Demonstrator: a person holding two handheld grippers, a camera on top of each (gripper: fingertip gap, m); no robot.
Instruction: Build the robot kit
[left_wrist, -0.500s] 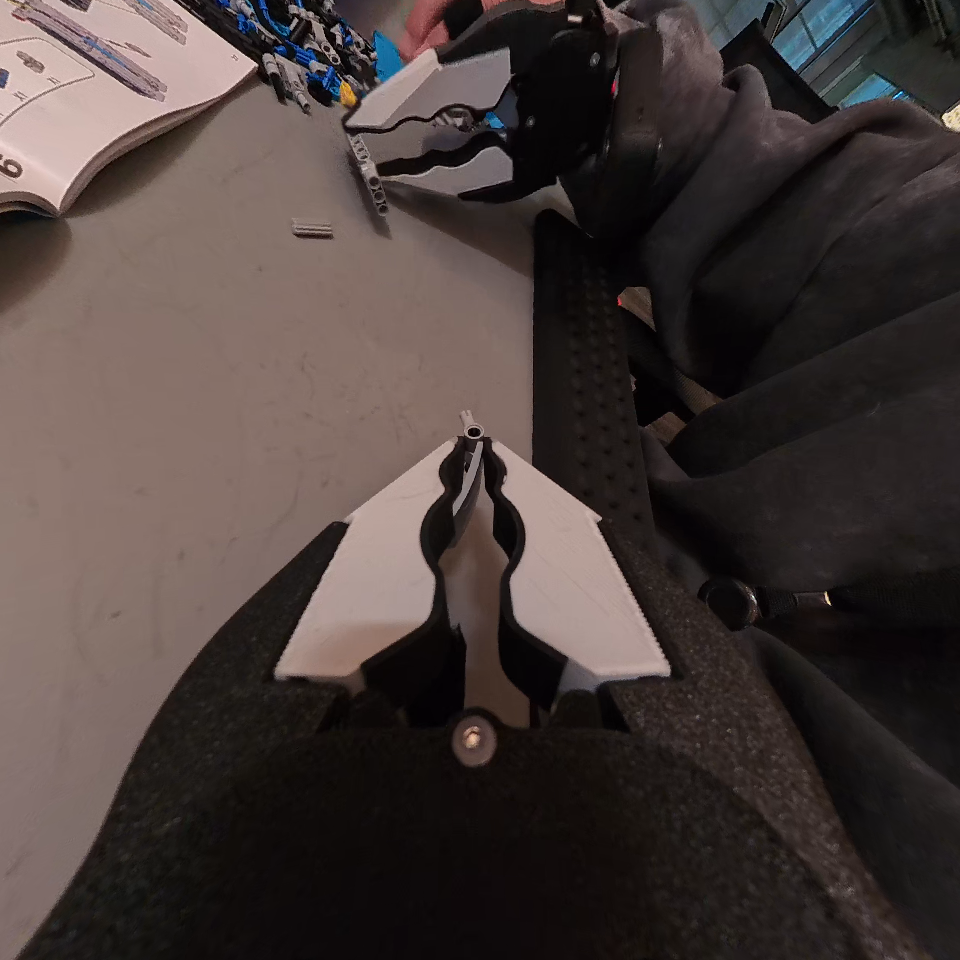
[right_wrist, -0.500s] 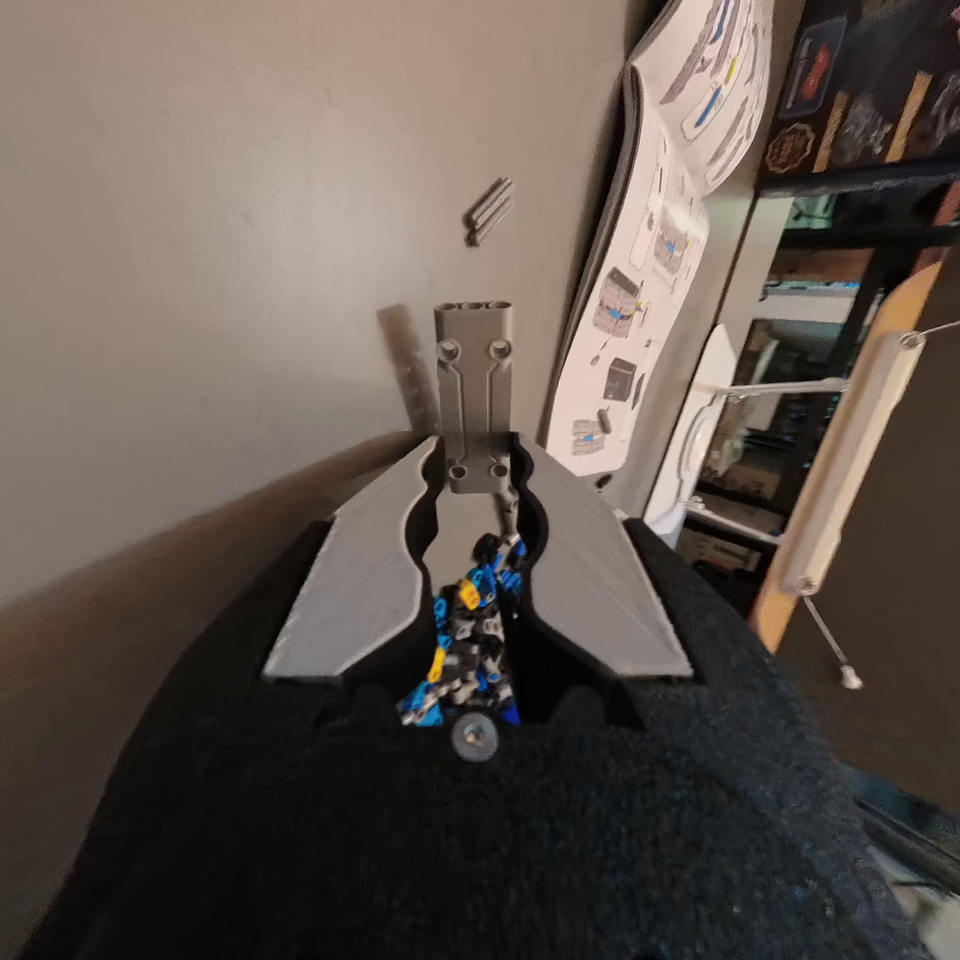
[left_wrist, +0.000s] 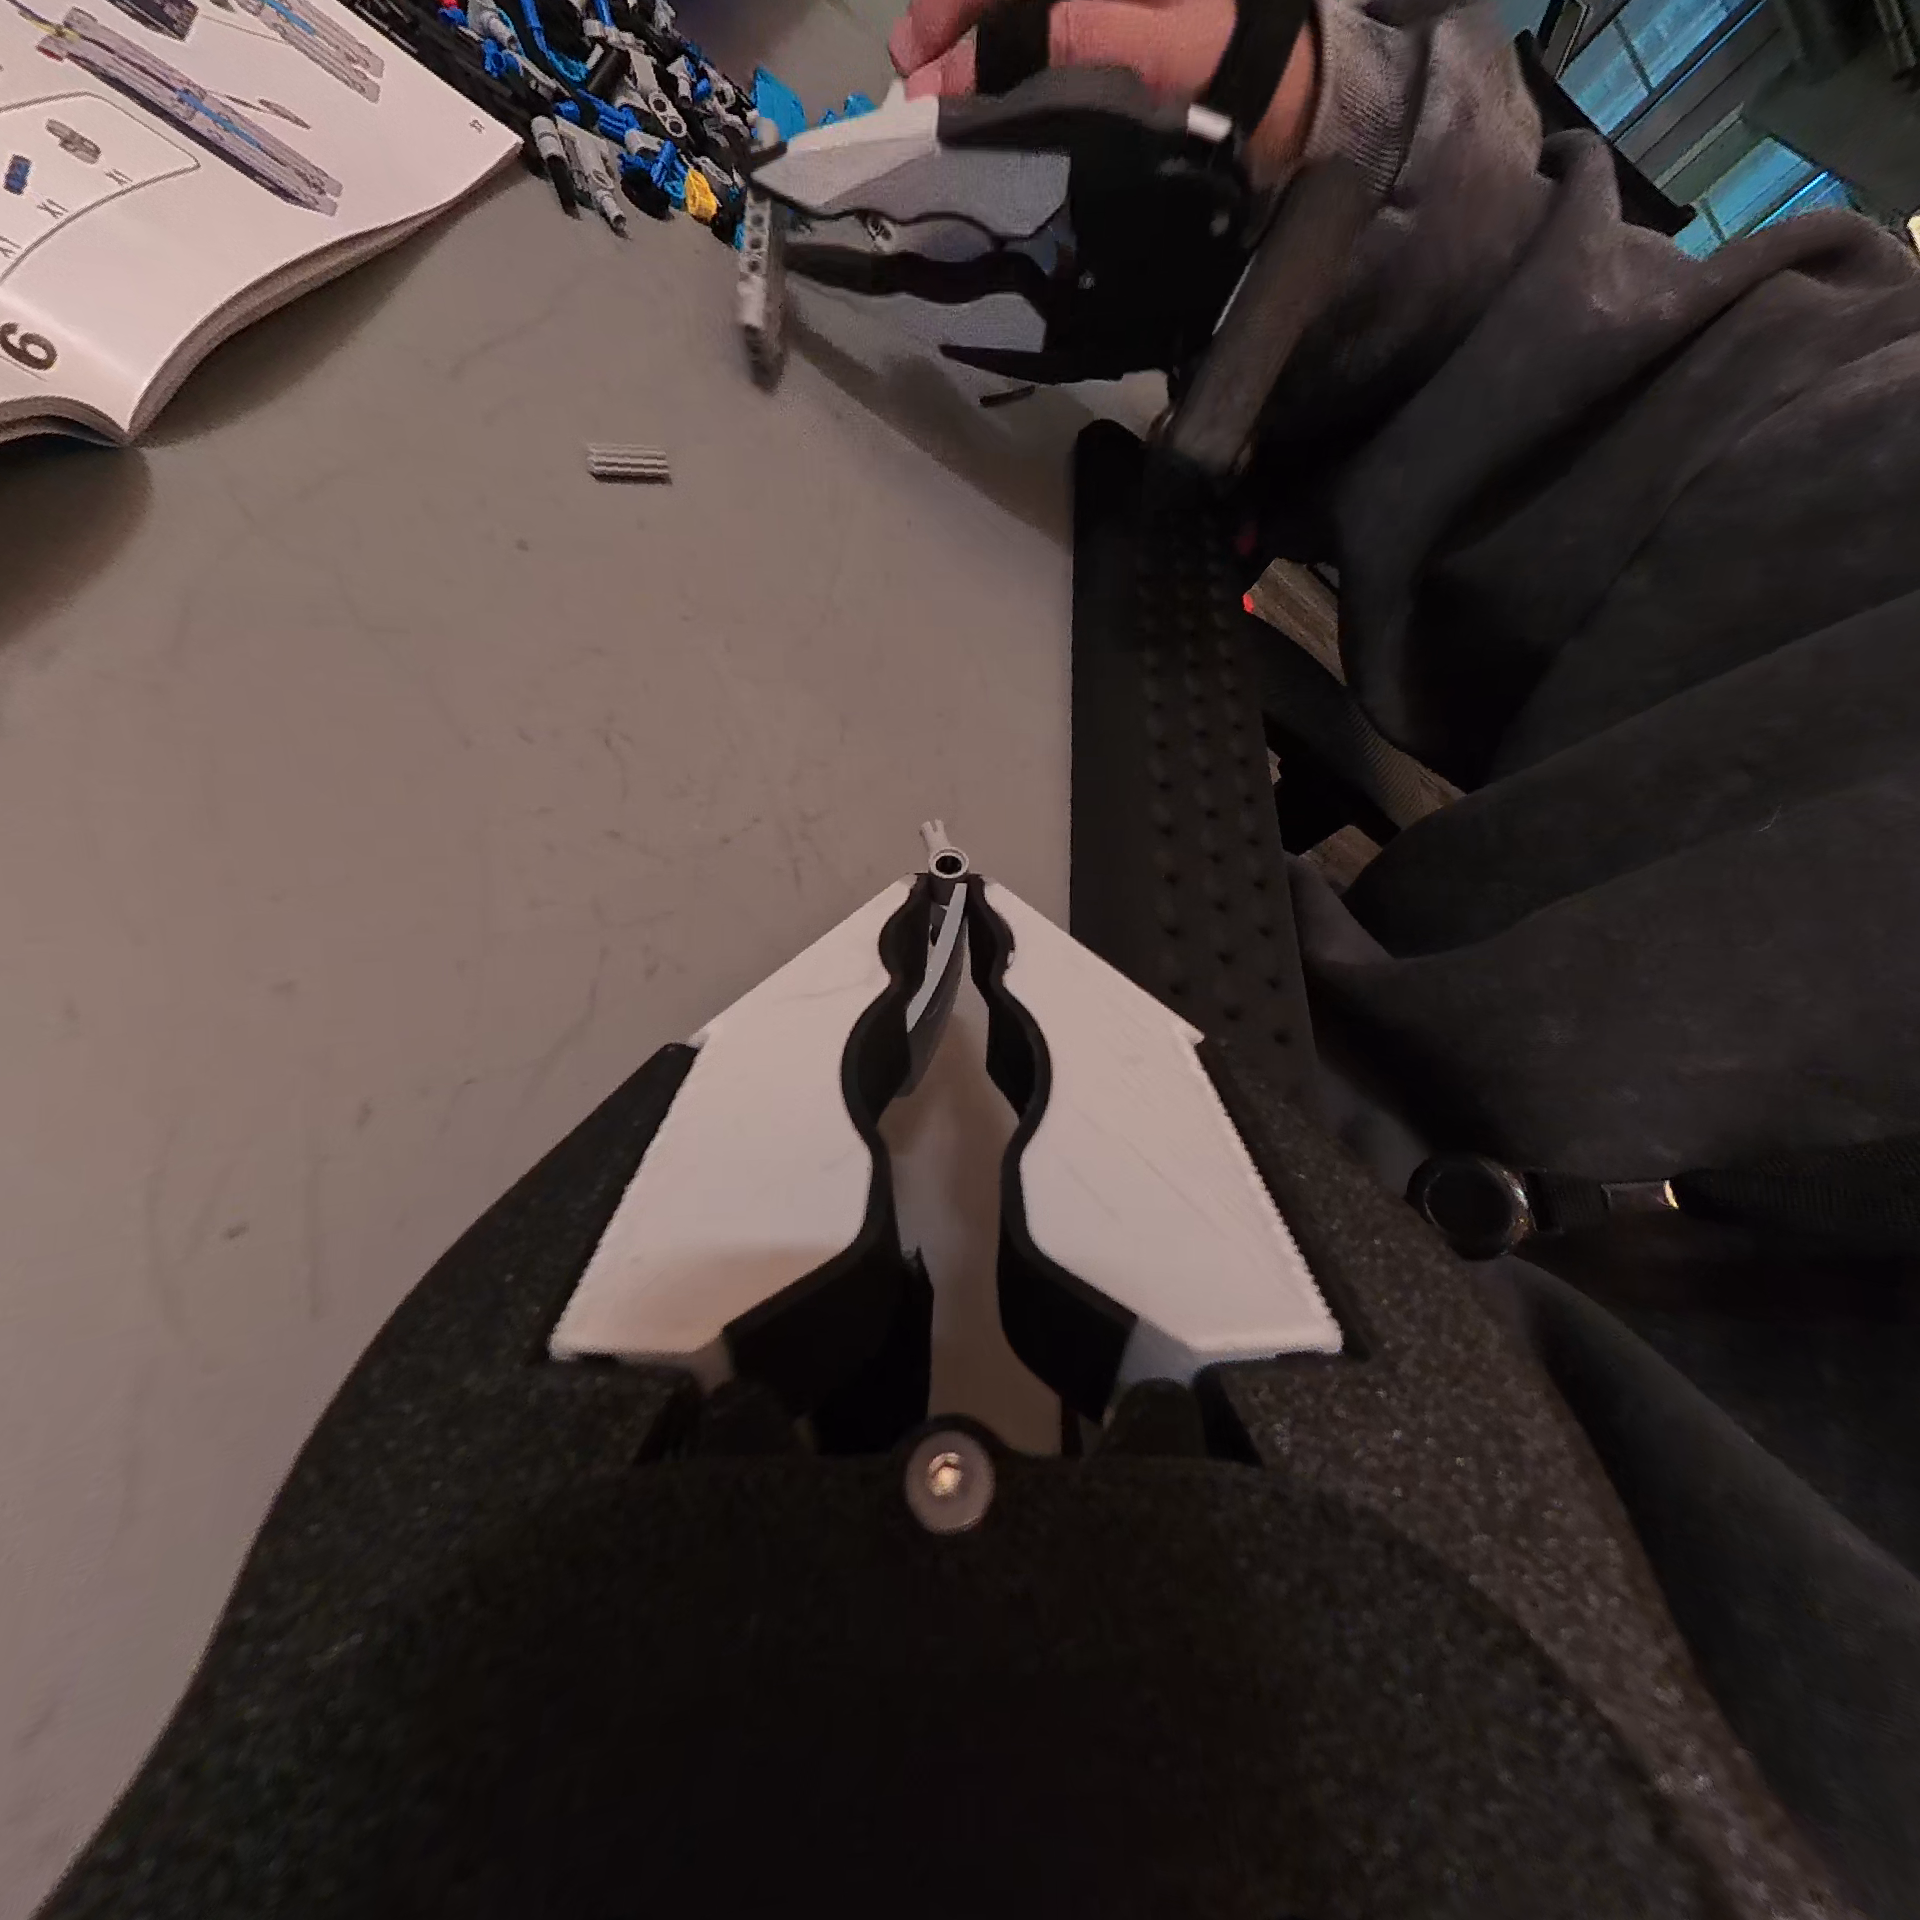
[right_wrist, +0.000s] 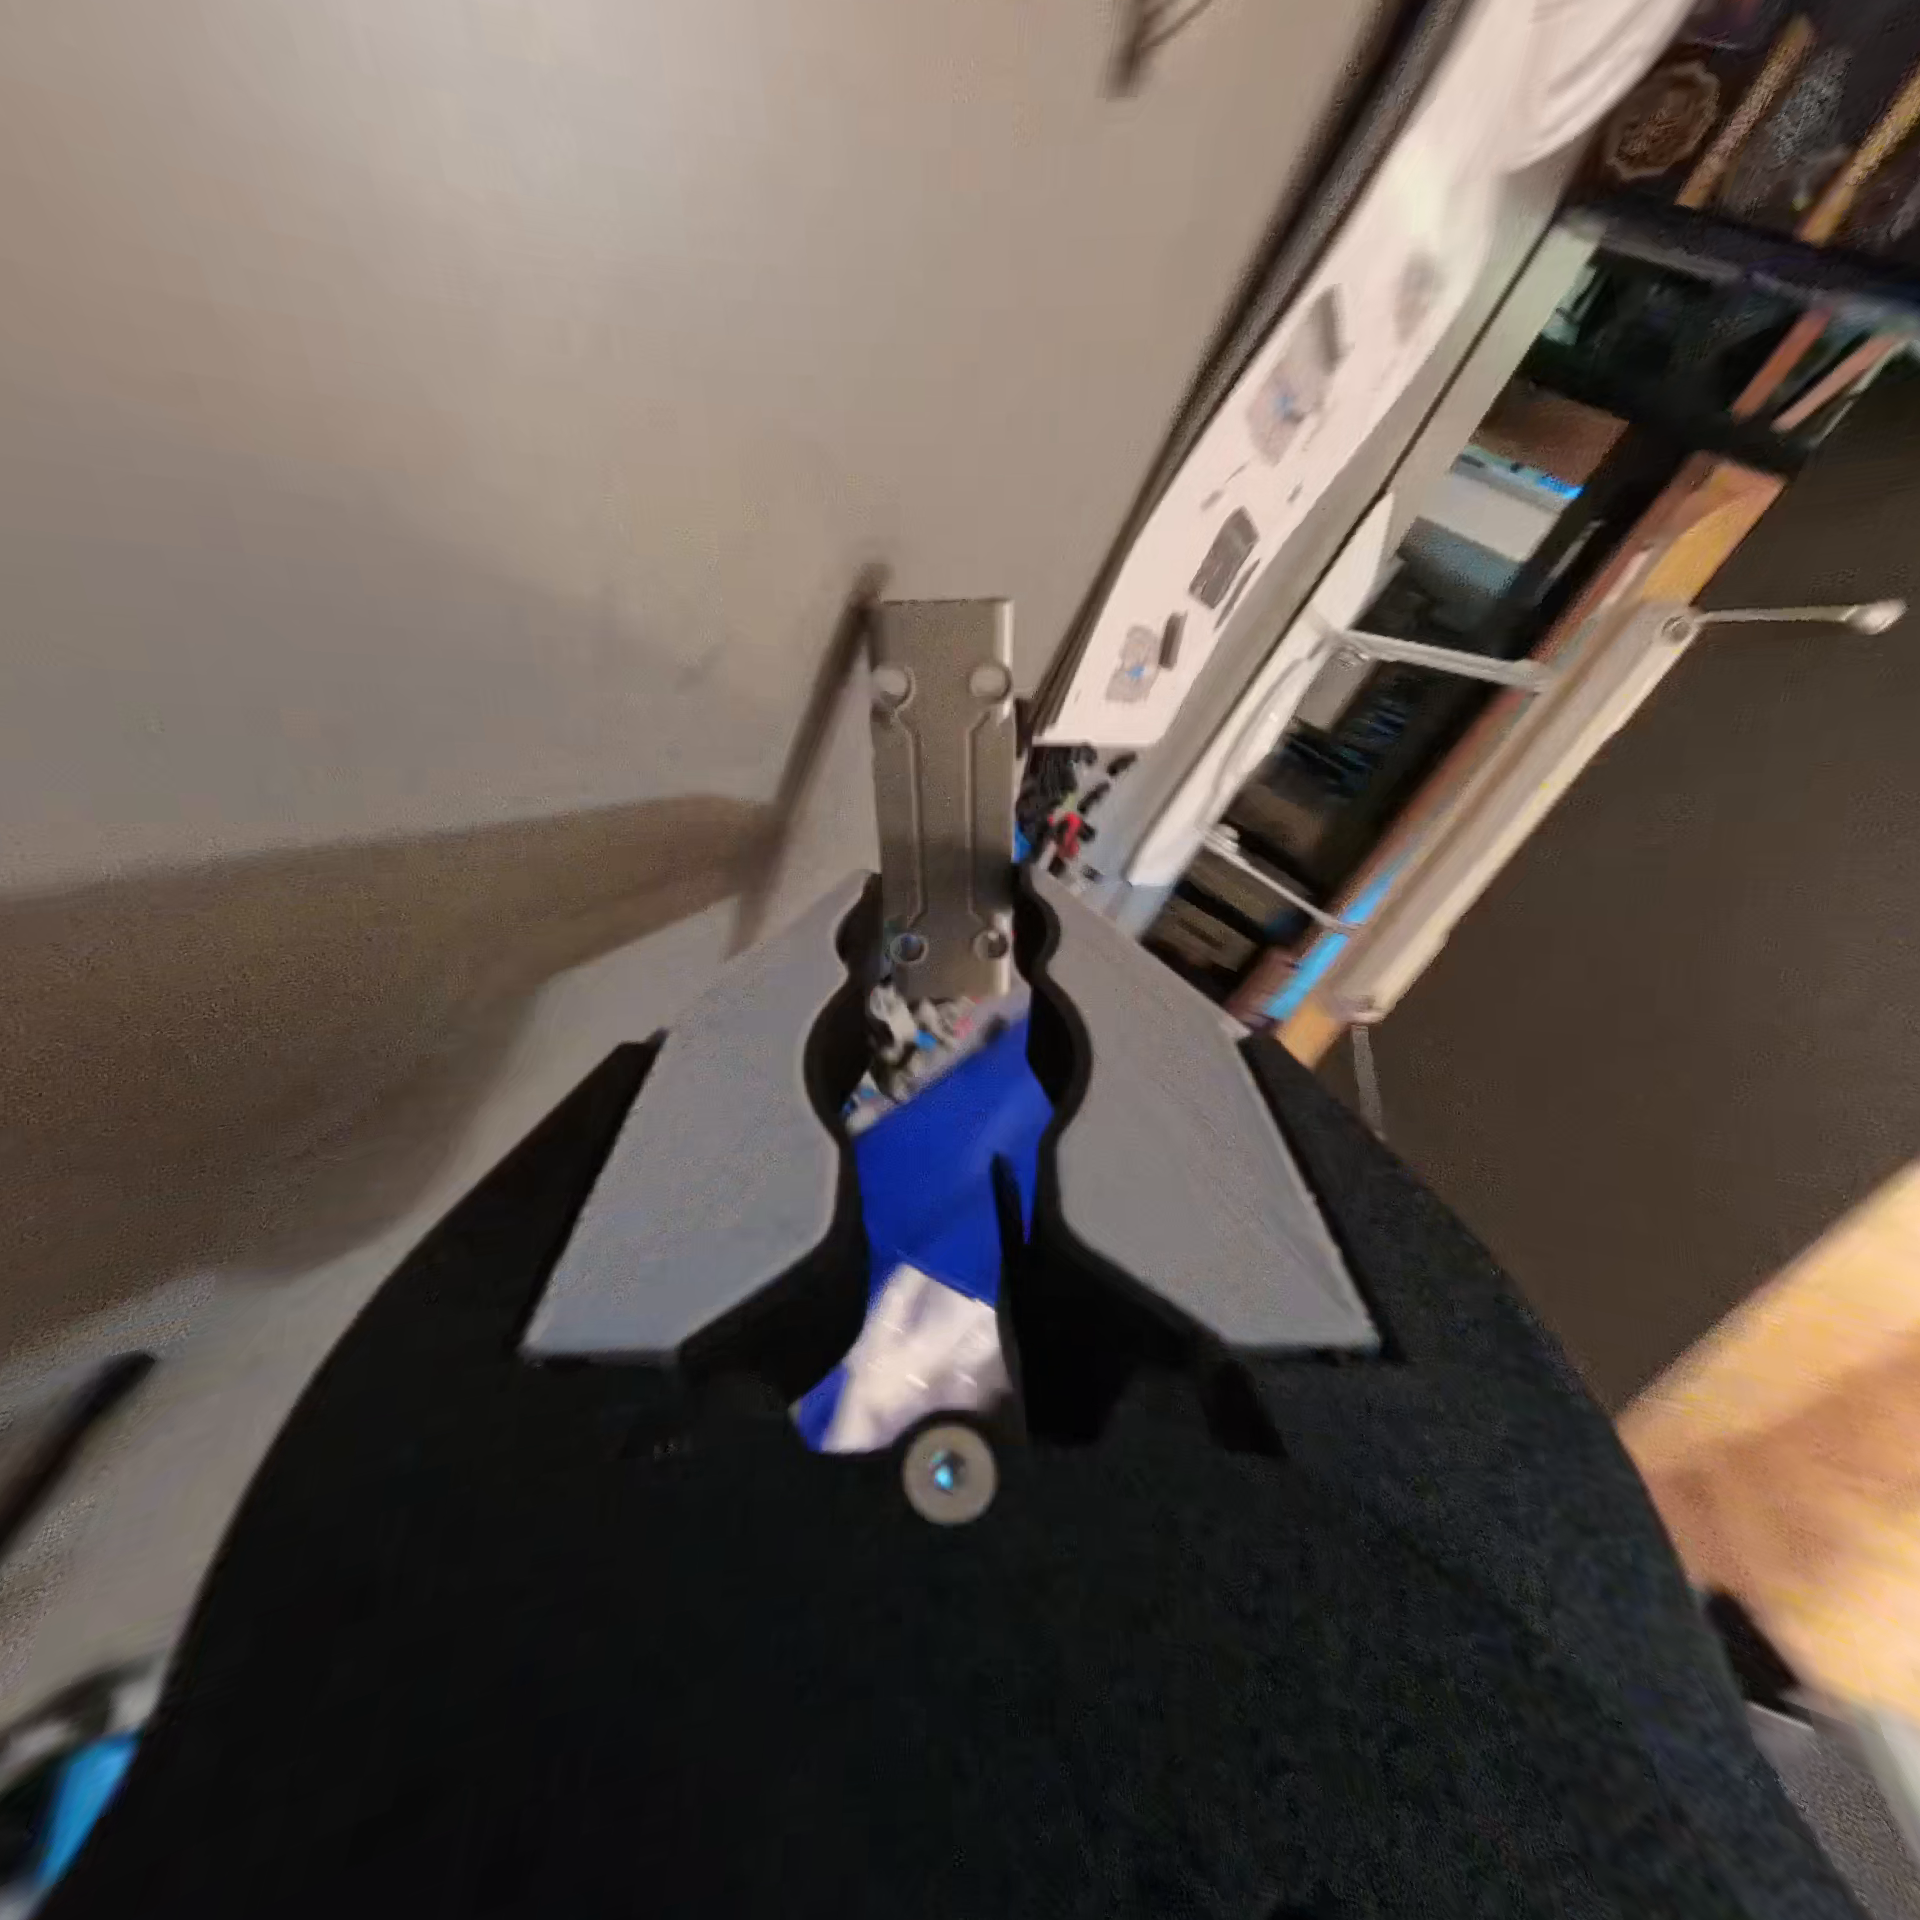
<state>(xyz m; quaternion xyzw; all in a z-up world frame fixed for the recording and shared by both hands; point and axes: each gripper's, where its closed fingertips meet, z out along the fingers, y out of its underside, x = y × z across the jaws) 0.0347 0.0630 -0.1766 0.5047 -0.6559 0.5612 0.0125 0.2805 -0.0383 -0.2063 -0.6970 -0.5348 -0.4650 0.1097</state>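
The left gripper pinches a small grey pin near the table's padded black edge, with bare table beside it. The right gripper clamps a flat grey plate; beyond it, blurry, probably a booklet.

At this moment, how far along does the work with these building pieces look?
Early. Both picks look done: the left gripper is shut on a small grey pin, the right gripper on a grey beam. The two pieces are apart, unjoined. A loose parts pile sits beside an open instruction booklet.
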